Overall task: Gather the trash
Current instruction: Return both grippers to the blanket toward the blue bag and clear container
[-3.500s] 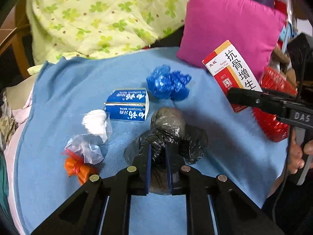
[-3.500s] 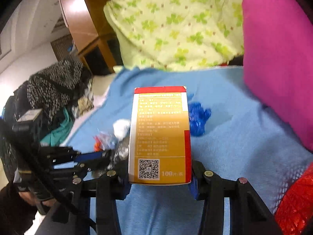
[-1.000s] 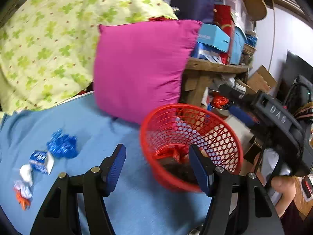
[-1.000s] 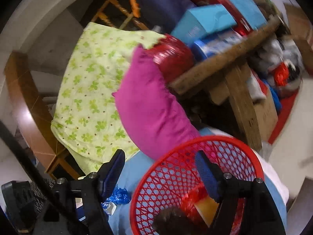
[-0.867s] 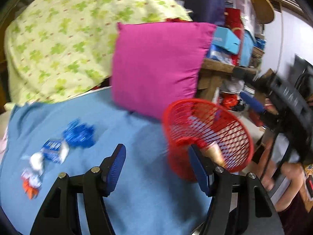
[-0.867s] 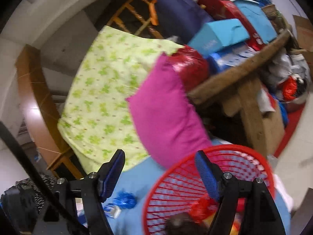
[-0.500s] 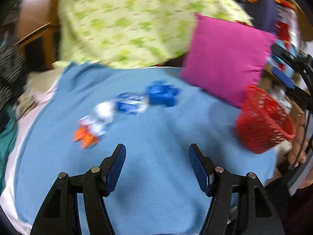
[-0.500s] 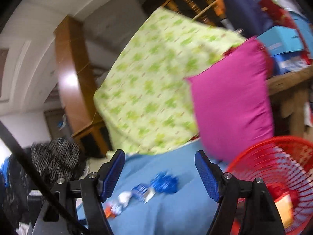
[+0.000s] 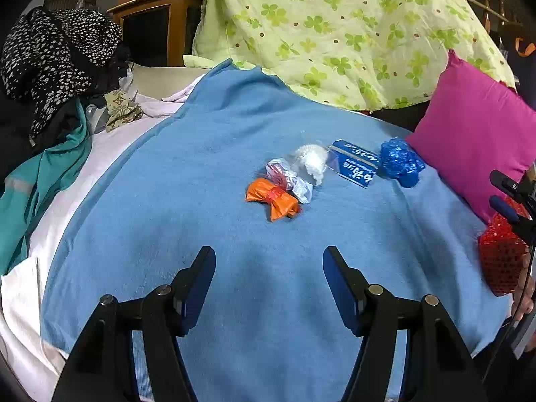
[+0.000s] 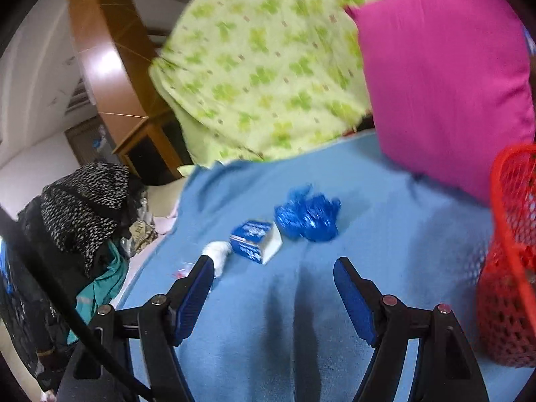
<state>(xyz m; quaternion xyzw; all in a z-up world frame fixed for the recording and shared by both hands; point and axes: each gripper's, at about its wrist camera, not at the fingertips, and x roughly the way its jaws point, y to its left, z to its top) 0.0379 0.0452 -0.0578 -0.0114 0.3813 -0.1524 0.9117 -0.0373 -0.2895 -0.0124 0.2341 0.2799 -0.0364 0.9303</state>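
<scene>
Both grippers have swung back from the basket toward the trash since a second ago; the black bag and red-and-orange box held 3.5 s ago are no longer between the fingers. Left gripper [image 9: 269, 284]: fingers apart, nothing between them, hovering over the blue blanket [image 9: 201, 217] at lower centre of its frame. Right gripper [image 10: 274, 291]: fingers likewise spread and empty, lower centre of its view. Remaining trash lies in a loose row at centre-right of the left view: orange wrapper [image 9: 273, 199], clear plastic wad [image 9: 288, 177] touching it, white crumpled ball [image 9: 313, 162], blue carton [image 9: 355, 167], blue crumpled plastic [image 9: 400, 162] just beside the magenta pillow [image 9: 475, 127]. Right view shows the carton and blue plastic at mid-frame, motion-blurred. Red mesh basket [image 10: 509, 268] stands at the right edge of the right view; its contents are not legible. Green clover-print quilt [image 9: 335, 26] fills the upper frame; dark spotted clothing [image 9: 53, 53] piled upper left.
</scene>
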